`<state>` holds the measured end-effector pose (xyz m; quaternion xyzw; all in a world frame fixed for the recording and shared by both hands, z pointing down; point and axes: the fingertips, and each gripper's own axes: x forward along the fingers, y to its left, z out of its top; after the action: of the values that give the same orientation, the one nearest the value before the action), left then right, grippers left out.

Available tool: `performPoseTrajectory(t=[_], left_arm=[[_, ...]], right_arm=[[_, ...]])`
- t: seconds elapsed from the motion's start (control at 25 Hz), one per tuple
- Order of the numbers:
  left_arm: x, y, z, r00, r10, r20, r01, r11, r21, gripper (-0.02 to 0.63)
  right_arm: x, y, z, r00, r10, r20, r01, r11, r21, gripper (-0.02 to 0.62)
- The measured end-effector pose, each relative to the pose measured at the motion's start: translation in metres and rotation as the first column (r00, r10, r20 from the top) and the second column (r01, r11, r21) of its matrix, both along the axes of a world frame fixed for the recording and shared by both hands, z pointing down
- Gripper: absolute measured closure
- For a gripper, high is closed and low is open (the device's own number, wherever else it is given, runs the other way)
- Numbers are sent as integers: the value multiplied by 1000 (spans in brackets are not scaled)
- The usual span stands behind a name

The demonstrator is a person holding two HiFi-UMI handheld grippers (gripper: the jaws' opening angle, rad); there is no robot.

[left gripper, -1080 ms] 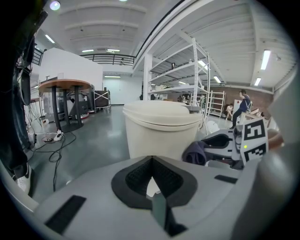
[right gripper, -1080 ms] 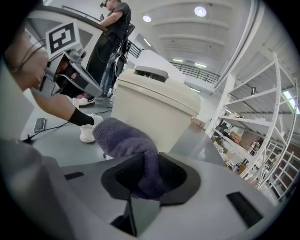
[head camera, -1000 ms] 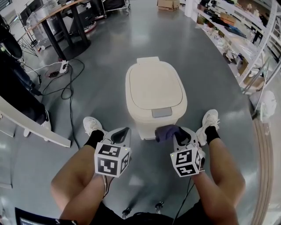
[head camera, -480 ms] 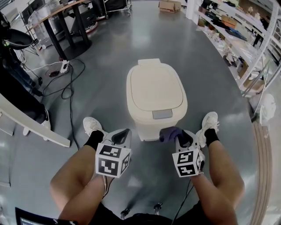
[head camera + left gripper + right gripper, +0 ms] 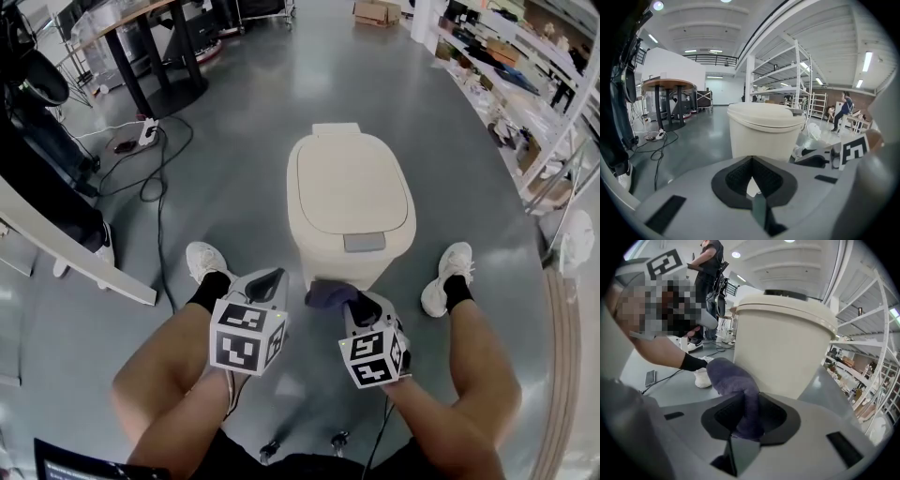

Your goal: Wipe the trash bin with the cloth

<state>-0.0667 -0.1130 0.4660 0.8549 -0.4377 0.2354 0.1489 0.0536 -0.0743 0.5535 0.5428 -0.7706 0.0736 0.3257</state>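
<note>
Purple cloth (image 5: 326,293), clamped in the right gripper (image 5: 359,308), hangs before the bin (image 5: 349,202) at frame centre, left gripper (image 5: 265,286) closed on nothing; a firm wipe could drag the cloth free.

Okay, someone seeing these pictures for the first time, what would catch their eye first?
The cream plastic lidded trash bin stands in the centre of the glossy grey floor. The right gripper is shut on a fuzzy purple cloth low at the bin's front. The left gripper, shut and empty, hangs beside it.
</note>
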Motion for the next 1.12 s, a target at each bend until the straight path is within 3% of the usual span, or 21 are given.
performPoseTrajectory(t=[0.32, 1.12], left_arm=[[-14, -6, -3, 999, -25, -29, 25, 1000, 0, 609], [0, -3, 18, 1000, 14, -11, -15, 1000, -26, 609]], right_arm=[[-58, -18, 17, 996, -87, -28, 86, 996, -31, 495], [-32, -21, 22, 998, -48, -32, 46, 998, -38, 495]])
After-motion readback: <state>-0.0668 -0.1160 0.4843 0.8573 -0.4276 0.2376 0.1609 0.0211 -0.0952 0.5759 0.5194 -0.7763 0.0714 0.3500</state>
